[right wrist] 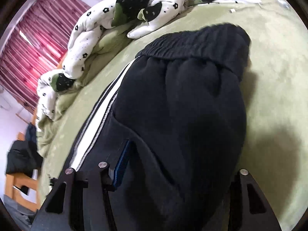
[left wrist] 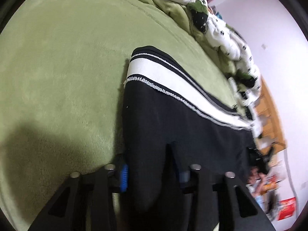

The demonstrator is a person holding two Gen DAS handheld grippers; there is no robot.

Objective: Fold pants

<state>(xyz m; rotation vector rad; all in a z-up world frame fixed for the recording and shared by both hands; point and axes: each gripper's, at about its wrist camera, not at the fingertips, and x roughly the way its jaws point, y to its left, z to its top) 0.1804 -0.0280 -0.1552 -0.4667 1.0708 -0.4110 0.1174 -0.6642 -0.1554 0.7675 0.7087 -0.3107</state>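
We have the black sweatpants (left wrist: 173, 119) lying on the green bed blanket (left wrist: 57, 67), with a crumpled white flower-print quilt (right wrist: 92, 25) pushed to the far edge. The left tool (left wrist: 152, 165) has dark cloth bunched between its two fingers at the hem end, where a broad white stripe (left wrist: 173, 84) runs along the leg; its blue pad (left wrist: 124, 177) sits against the fabric, so we read it as clenched on the sweatpants. The right tool (right wrist: 173, 165) works at the waist end, with the gathered elastic waistband (right wrist: 192, 42) ahead of it. Cloth swells up between its fingers and hides the far finger, while the blue pad (right wrist: 120, 165) on the near finger lies against the fabric, so we judge this tool also clamped on the sweatpants.

The material looks thick, fleecy and soft. We expect it to be limp, fairly heavy for a garment, and not slippery: it should sag between our two holds and drag on the plush blanket instead of sliding freely. Nothing here is fragile. The best holds, in our view, are the firm edges: the elastic waistband on one side and the stitched hem or stripe seam on the other, taking both layers together so the fold keeps square.
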